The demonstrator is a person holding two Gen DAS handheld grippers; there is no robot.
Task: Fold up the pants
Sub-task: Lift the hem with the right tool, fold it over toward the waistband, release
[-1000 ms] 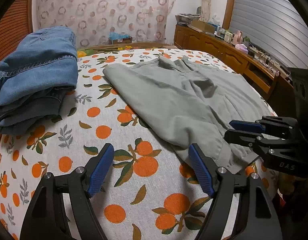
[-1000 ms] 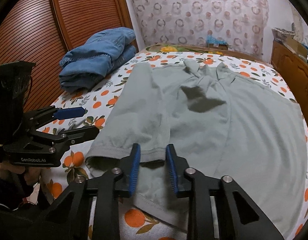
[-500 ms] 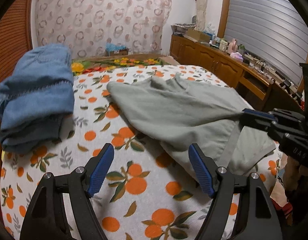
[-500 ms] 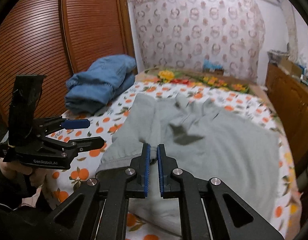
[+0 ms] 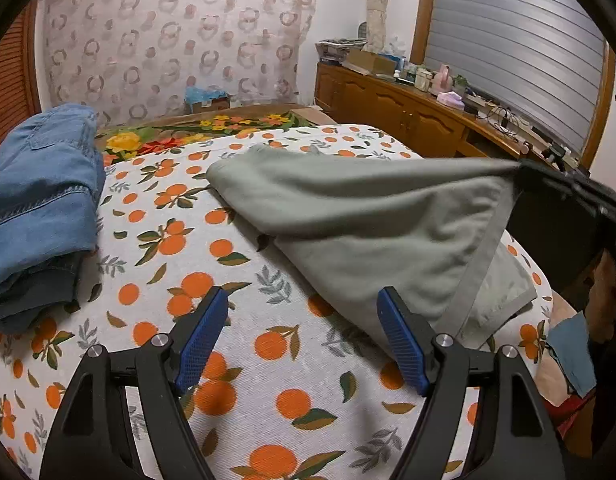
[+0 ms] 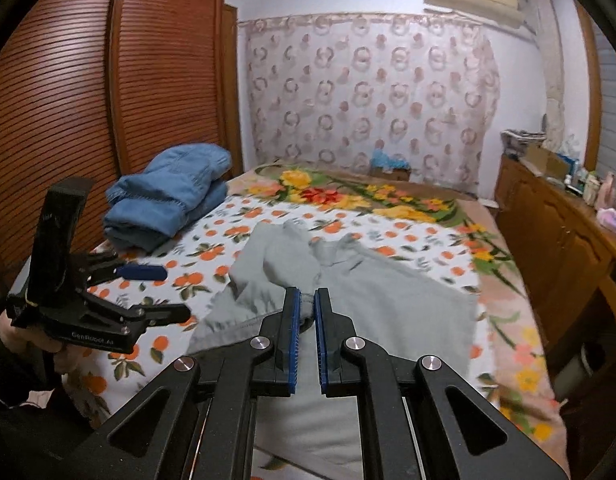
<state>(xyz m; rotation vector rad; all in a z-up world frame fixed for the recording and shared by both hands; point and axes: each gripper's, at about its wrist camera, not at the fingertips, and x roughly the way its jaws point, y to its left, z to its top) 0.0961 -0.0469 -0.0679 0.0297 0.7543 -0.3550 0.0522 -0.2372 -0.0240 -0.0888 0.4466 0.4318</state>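
Note:
Grey-green pants [image 5: 348, 216] lie spread on the orange-print bed cover [image 5: 168, 240]. One hem corner hangs lifted off the bed, stretched taut toward my right gripper [image 5: 524, 170] at the right edge. In the right wrist view my right gripper [image 6: 306, 312] is shut on that hem, with a fold of the pants [image 6: 368, 292] pinched between its blue pads [image 6: 294, 328]. My left gripper [image 5: 302, 336] stands open over bare bed cover, just left of the raised leg, holding nothing. The left gripper [image 6: 164, 292] also shows open at the left, gripped by a person's hand [image 6: 48, 344].
A stack of folded blue denim [image 5: 40, 200] sits on the bed's far left corner, near brown louvred wardrobe doors [image 6: 68, 100]. A wooden dresser [image 5: 408, 120] with clutter on top runs along the right of the bed. A floral blanket [image 6: 348, 196] covers the bed's far end.
My right gripper shut on the pants hem and rose, pulling that corner up off the bed. My left gripper lifted a little and stayed open.

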